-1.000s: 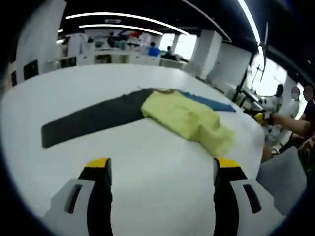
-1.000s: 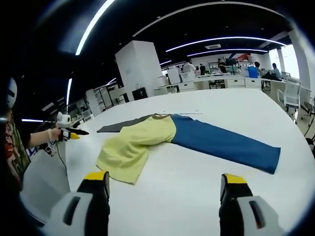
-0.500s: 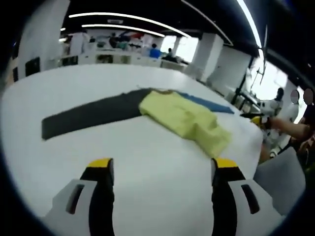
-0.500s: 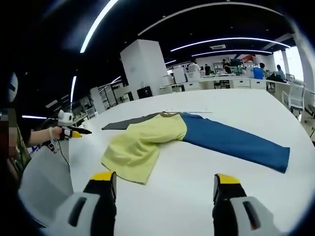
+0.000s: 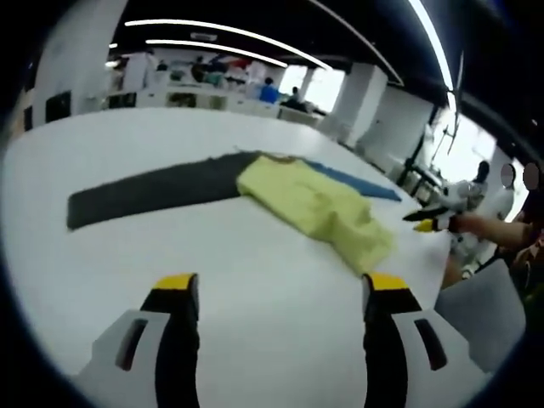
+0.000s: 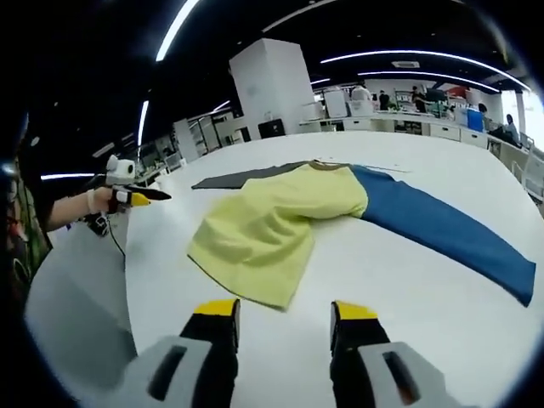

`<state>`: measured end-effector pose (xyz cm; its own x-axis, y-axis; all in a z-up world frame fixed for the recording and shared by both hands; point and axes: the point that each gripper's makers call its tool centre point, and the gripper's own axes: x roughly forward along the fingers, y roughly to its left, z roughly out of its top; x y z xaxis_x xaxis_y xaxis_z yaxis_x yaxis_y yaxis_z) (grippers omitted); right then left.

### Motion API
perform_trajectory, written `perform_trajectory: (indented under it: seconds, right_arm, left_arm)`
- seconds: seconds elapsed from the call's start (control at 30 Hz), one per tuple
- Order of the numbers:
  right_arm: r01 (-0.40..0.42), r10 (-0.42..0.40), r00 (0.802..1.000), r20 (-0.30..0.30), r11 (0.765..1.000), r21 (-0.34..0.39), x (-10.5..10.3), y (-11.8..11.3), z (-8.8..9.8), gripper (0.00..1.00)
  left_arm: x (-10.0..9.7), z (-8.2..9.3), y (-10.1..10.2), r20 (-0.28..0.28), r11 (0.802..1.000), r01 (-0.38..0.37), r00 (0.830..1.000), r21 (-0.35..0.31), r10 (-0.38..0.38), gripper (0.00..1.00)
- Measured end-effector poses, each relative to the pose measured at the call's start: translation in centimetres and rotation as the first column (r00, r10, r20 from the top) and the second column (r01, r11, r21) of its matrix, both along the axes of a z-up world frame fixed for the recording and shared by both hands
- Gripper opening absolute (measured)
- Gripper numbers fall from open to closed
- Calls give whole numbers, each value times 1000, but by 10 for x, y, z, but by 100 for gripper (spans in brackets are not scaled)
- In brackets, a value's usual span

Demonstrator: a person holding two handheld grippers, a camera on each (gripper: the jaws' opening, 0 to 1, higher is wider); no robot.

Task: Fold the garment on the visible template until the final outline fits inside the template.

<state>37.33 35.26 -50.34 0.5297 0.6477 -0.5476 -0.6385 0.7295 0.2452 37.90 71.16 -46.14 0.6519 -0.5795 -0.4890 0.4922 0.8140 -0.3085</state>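
A garment lies flat on the white table point(image 5: 102, 255). Its yellow body point(image 5: 310, 200) is bunched toward the near hem. A dark grey sleeve point(image 5: 153, 189) stretches out to one side and a blue sleeve point(image 5: 357, 178) to the other. My left gripper point(image 5: 280, 289) hovers open over bare table, short of the garment. In the right gripper view the yellow body point(image 6: 272, 225) lies just beyond my right gripper point(image 6: 285, 313), whose jaws stand narrowly apart with nothing between them. The blue sleeve point(image 6: 442, 229) runs right and the grey sleeve point(image 6: 242, 176) runs back left. Each gripper shows in the other's view, hand-held off the table edge: the right gripper point(image 5: 422, 224) and the left gripper point(image 6: 151, 197).
A grey chair-like shape point(image 5: 480, 306) sits past the table edge beside the person's arm. Office desks with people point(image 5: 212, 93) and a white pillar point(image 6: 280, 85) stand far behind. The white table point(image 6: 425, 297) has bare room around the garment.
My right gripper has come closer to the yellow hem and its jaws have narrowed. The left gripper view has shifted only slightly. The garment lies as before.
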Motion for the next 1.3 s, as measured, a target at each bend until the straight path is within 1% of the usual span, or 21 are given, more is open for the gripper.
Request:
perform_trajectory:
  seconds: [0.13, 0.23, 0.33, 0.43, 0.5, 0.53, 0.6, 0.7, 0.83, 0.87, 0.93, 0.97, 1.13, 1.2, 1.3]
  right_arm:
    - [16, -16, 1000, -8, 1000, -14, 7, 3, -6, 30]
    - [1, -1, 1000, -10, 999, -32, 9, 8, -10, 28]
    - [-6, 6, 1000, -14, 999, -34, 10, 11, -11, 27]
    - [-6, 6, 1000, -15, 999, -38, 11, 12, -11, 24]
    - [-8, 8, 1000, -12, 998, -56, 11, 12, -14, 24]
    - [-15, 14, 1000, -11, 997, -76, 11, 12, -17, 23]
    - [-21, 20, 1000, -9, 996, -90, 10, 13, -19, 20]
    - [-19, 18, 1000, -12, 996, -89, 11, 16, -19, 13]
    - [-22, 20, 1000, -22, 995, -100, 15, 15, -27, 12]
    - [-35, 34, 999, -11, 995, -93, 16, 17, -27, 9]
    - [-26, 24, 1000, -18, 994, -103, 17, 16, -28, 2]
    - [-25, 23, 1000, -18, 994, -106, 17, 15, -28, 0]
    - [2, -3, 1000, -16, 997, -74, 19, 13, -22, 0]
    - [20, -21, 1000, -22, 999, -46, 17, 14, -16, 0]
    - [24, -25, 999, -20, 999, -37, 13, 14, -12, 0]
  left_arm:
    - [3, 1, 0, 7, 1000, -6, 1000, -9, 6, 75]
    - [5, 3, -2, 10, 1000, -6, 1000, -20, 6, 74]
    - [5, 3, -4, 10, 1000, 1, 1000, -19, -1, 74]
    - [5, 4, -5, 9, 1000, 4, 1000, -25, -4, 74]
    - [6, 5, -4, 10, 1000, 4, 1000, -20, -4, 74]
    - [7, 5, -4, 11, 1000, 1, 1000, -24, -1, 74]
    - [7, 6, -3, 12, 1000, -1, 1000, -28, 1, 74]
    - [7, 8, -4, 15, 1000, -1, 1000, -29, 1, 74]
    - [6, 8, -9, 14, 999, 3, 1000, -36, -3, 74]
    - [6, 8, -9, 13, 999, 6, 1000, -36, -5, 74]
    - [4, 8, -12, 12, 999, 10, 1000, -36, -10, 74]
    - [4, 8, -13, 12, 999, 11, 1000, -39, -10, 73]
    - [3, 6, -18, 6, 999, 11, 1000, -47, -11, 71]
    - [3, 5, -25, -1, 998, 14, 1000, -61, -14, 70]
    - [4, 2, -35, -8, 997, 23, 1000, -75, -23, 68]
